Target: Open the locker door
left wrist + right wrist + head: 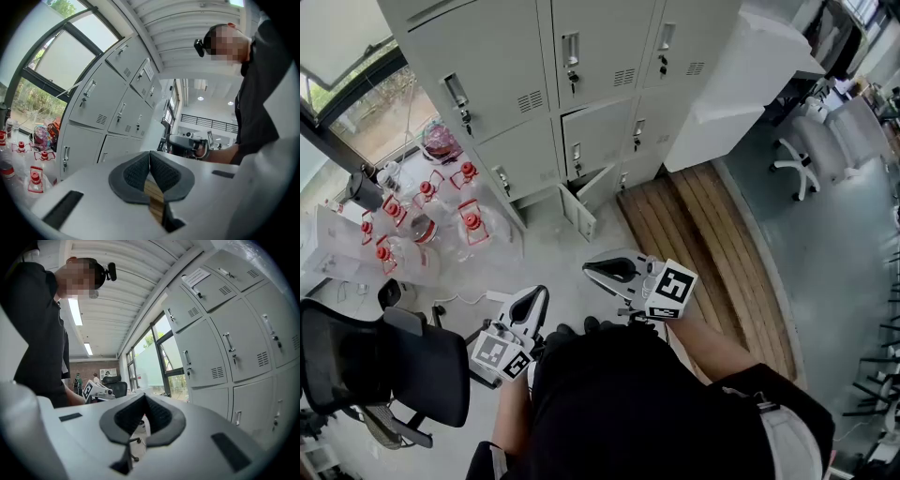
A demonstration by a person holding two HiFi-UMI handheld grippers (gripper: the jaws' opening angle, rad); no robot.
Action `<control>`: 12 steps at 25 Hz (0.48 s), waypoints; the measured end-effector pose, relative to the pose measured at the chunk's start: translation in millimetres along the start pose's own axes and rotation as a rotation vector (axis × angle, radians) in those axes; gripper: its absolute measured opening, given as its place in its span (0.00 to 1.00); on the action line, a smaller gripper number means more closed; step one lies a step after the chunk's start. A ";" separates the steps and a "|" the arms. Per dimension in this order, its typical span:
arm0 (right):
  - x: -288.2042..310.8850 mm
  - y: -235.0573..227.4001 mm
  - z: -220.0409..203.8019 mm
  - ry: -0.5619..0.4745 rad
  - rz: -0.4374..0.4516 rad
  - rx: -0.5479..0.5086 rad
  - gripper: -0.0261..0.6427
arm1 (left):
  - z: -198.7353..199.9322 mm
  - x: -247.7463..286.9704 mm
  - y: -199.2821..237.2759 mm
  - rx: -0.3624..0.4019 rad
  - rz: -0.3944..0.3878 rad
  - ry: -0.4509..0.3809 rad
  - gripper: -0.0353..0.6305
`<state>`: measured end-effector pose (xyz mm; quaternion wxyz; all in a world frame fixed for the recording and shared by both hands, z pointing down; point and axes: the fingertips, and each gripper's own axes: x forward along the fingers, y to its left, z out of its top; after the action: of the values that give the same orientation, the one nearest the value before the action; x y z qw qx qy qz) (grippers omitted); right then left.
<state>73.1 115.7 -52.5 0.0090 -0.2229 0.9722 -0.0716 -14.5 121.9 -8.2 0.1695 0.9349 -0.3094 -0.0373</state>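
Grey steel lockers (581,84) fill my head view from 11 to 1 o'clock. One bottom-row locker door (579,214), just above centre toward 12 o'clock, is ajar with its free edge swung out over the floor. The doors beside it sit flush. My left gripper (536,298) at 7 o'clock is clenched on nothing, and its dark pads (136,171) meet at the tips. My right gripper (605,269), just below centre toward 6 o'clock, is likewise closed and empty. Both are apart from the ajar door. Clear bottles with red caps (422,206) cluster at 9 o'clock. A black office chair (384,366) sits at 8 o'clock and a wooden platform (712,253) at 3 o'clock.
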 end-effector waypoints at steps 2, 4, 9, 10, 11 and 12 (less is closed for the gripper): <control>4.7 1.4 -1.0 0.006 0.008 0.003 0.06 | -0.3 -0.2 0.1 -0.002 -0.004 0.008 0.08; 8.9 4.9 -3.6 0.017 0.020 0.004 0.06 | -0.1 -0.8 -1.6 -0.005 -0.014 0.013 0.08; 16.5 10.9 -7.8 0.042 0.031 -0.018 0.06 | -0.8 -7.8 -3.1 -0.013 -0.019 0.015 0.08; 16.2 11.8 -7.8 0.044 0.032 -0.016 0.06 | -1.6 -10.4 -2.8 -0.013 -0.017 0.019 0.08; 15.5 12.6 -7.6 0.046 0.034 -0.012 0.06 | -2.6 -12.8 -2.0 -0.014 -0.013 0.022 0.08; 15.0 13.4 -7.5 0.049 0.036 -0.011 0.06 | -3.6 -14.7 -0.9 -0.016 -0.009 0.024 0.08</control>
<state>53.4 122.1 -46.8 -0.0148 -0.2038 0.9763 -0.0715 -25.2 132.2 -5.6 0.1805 0.9353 -0.3029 -0.0296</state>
